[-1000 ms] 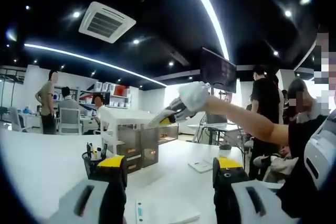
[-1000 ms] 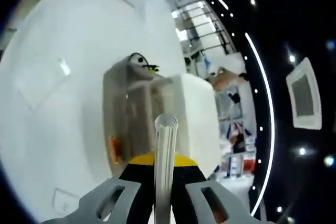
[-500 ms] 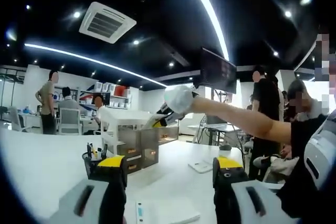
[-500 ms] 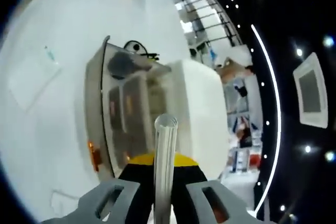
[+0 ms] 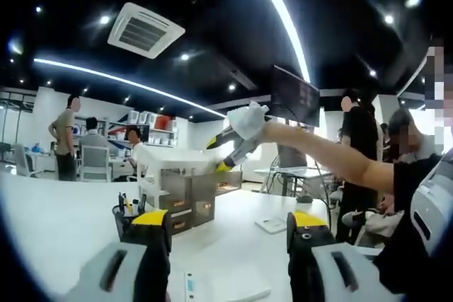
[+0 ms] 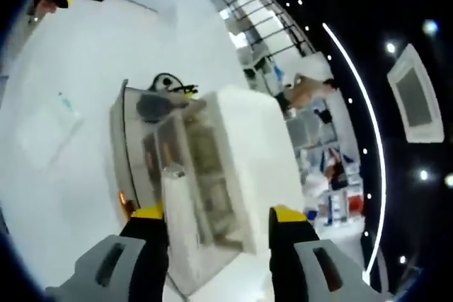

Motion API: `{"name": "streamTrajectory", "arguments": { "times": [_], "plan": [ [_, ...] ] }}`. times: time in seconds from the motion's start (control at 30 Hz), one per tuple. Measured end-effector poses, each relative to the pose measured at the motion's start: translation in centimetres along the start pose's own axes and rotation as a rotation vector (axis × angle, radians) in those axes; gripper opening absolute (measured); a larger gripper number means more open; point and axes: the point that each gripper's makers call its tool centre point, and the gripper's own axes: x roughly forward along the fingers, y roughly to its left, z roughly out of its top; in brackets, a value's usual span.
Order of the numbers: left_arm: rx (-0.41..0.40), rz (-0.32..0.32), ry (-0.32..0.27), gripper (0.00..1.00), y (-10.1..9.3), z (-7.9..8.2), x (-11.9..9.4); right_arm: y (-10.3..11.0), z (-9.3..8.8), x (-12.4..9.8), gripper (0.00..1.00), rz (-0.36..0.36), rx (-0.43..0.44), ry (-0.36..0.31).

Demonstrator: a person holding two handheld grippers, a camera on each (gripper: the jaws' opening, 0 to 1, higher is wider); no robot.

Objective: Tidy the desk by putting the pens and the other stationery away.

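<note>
1. The right tongs (image 6: 216, 235) are spread and hold nothing. They point down at the drawer unit (image 6: 195, 175) from above, presumably because that unit is where stationery goes.
2. A clear tube (image 6: 173, 175) lies at about 11 o'clock from the right tongs, just past the left jaw, in the open top tray of the drawer unit. It looks set down there on purpose, so I judge this item stowed.
3. The left tongs (image 5: 230, 235) are spread and empty, held low over the tabletop (image 5: 64, 217). They seem to wait while the other hand works.
4. In the left gripper view the right tongs (image 5: 237, 148) show at 12 o'clock, reaching over the drawer unit (image 5: 187, 199). A gloved hand (image 5: 249, 119) carries them.
5. A pen cup (image 5: 126, 216) stands at 10 o'clock from the left tongs, beside the drawer unit. Pens stand in it upright, so it likely serves as their home.
6. A flat pad (image 5: 272, 224) lies on the tabletop at 1 o'clock, apart from the unit. It looks like a leftover to put away.
7. A flat white packet (image 5: 216, 289) lies between the left jaws at 6 o'clock, close at hand for a later pick.
</note>
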Motion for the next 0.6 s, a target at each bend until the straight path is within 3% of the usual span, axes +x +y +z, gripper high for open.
{"name": "streamTrajectory", "arguments": {
  "times": [0.2, 0.23, 0.27, 0.33, 0.5, 0.6],
  "plan": [
    [0.002, -0.002, 0.001, 0.66, -0.2, 0.0, 0.0, -0.2, 1.6, -0.5, 0.58, 0.052, 0.079, -0.092],
    [0.002, -0.002, 0.0, 0.66, -0.1, 0.0, 0.0, -0.5, 1.6, -0.2, 0.57, 0.043, 0.081, -0.09],
    [0.001, 0.0, 0.0, 0.66, -0.1, 0.0, 0.0, -1.8, 1.2, 0.3, 0.56, -0.012, 0.065, -0.065],
    [0.001, 0.0, 0.002, 0.66, -0.1, -0.1, 0.0, -1.5, 0.4, 1.0, 0.57, -0.015, 0.023, -0.009],
    [-0.001, 0.005, 0.0, 0.66, 0.1, -0.2, -0.2, -0.9, 1.6, 0.7, 0.6, 0.032, 0.082, -0.073],
    [0.0, 0.005, 0.002, 0.66, 0.1, -0.2, -0.1, -0.7, 2.2, 0.4, 0.63, 0.103, 0.228, -0.144]
  ]
}}
